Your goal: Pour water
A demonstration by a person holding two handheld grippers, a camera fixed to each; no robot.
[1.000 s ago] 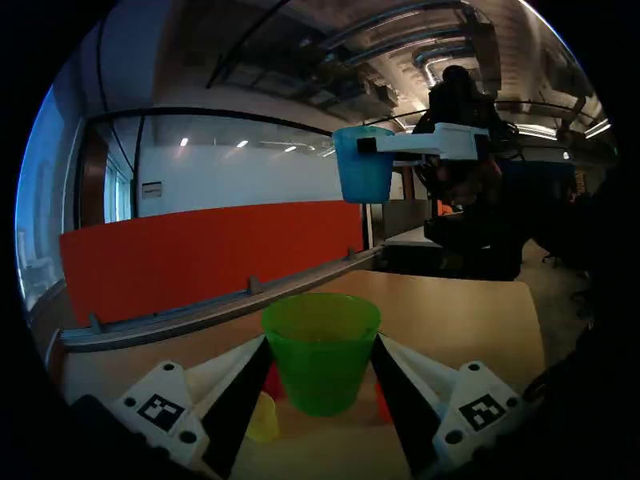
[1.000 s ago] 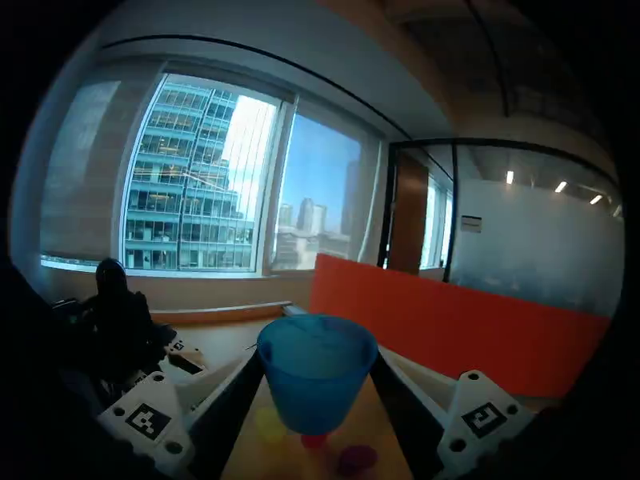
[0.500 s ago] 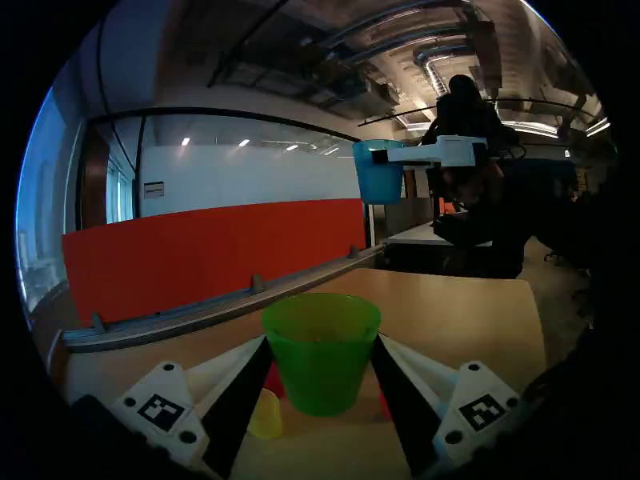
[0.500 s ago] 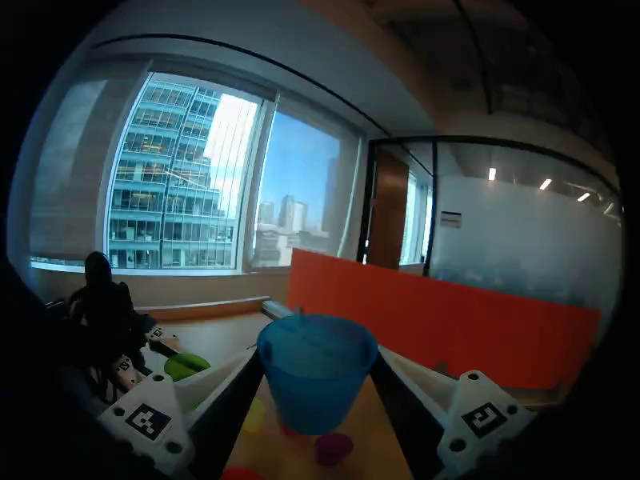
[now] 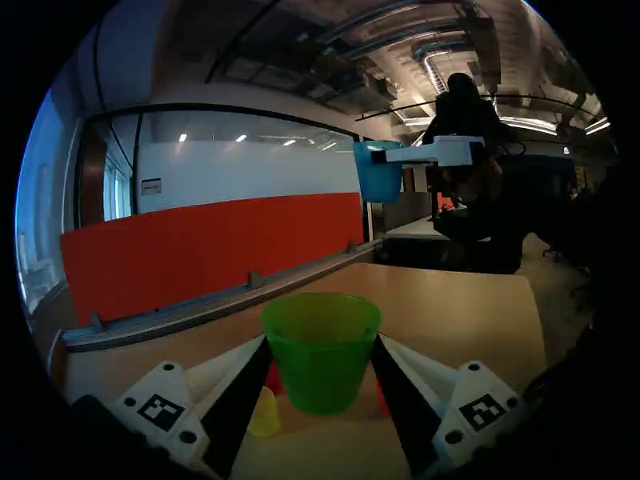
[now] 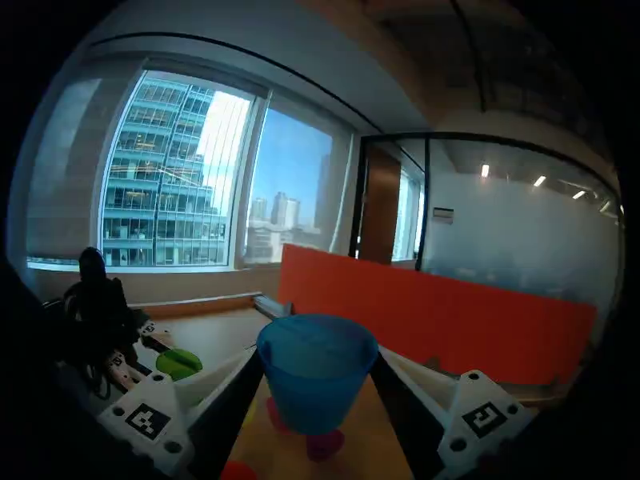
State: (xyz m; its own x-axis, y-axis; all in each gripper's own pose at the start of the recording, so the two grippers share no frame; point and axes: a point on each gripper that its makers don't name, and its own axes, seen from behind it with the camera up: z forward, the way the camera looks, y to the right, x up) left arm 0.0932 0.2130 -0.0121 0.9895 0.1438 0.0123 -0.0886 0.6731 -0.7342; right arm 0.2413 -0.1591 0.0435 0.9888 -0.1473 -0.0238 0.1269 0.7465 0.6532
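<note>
My left gripper (image 5: 320,364) is shut on an upright green cup (image 5: 322,344), held a little above the wooden table (image 5: 448,312). Farther off and higher up, the right gripper (image 5: 436,150) holds a blue cup (image 5: 378,171) upright in the air. In the right gripper view, my right gripper (image 6: 316,384) is shut on that blue cup (image 6: 317,368), whose inside I cannot make out. The left gripper (image 6: 132,340) with the green cup (image 6: 180,362) shows low on the left there.
Small cups stand on the table under the grippers: a yellow one (image 5: 264,414), a red one (image 5: 274,378) and a magenta one (image 6: 324,442). An orange partition (image 5: 208,248) runs along the table's far edge. Large windows (image 6: 184,192) lie behind the left gripper.
The right gripper has carried the blue cup a little farther from the left gripper and stayed high. The green cup has come into the right gripper view. The left gripper has held still.
</note>
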